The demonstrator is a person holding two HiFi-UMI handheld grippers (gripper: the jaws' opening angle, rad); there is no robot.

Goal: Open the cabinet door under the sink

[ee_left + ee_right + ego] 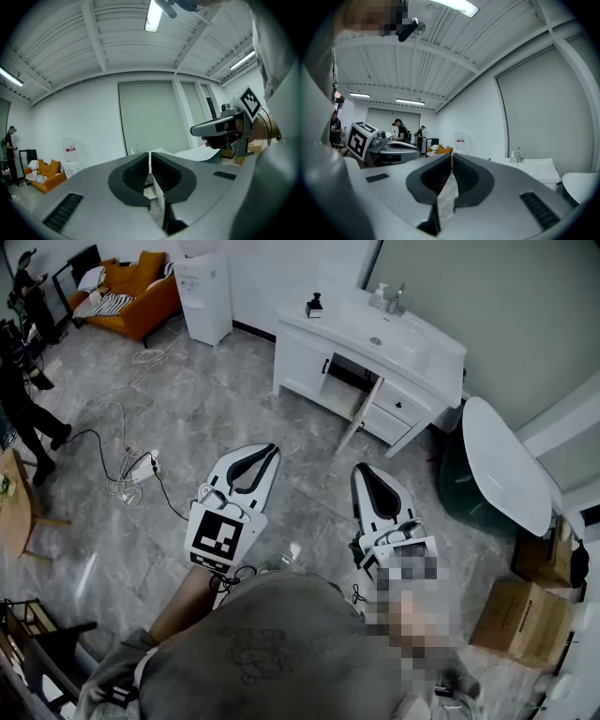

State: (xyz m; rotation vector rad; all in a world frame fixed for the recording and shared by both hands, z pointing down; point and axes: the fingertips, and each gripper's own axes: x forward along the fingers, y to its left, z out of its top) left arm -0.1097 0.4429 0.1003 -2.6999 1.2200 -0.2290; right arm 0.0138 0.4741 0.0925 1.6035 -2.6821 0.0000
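Head view — white cabinet door [362, 414] under sink [375, 340] open; L tongs [270, 451], R tongs [360, 470] closed, empty

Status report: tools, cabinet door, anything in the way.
Left tool shut, empty; right tool shut, empty. Cabinet door under sink stands open, tools short of it. Nothing on floor between.

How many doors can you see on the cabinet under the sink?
2: a closed door on the left, and an open door swung out toward us in the middle. The right section looks like drawers; another door could be hidden.
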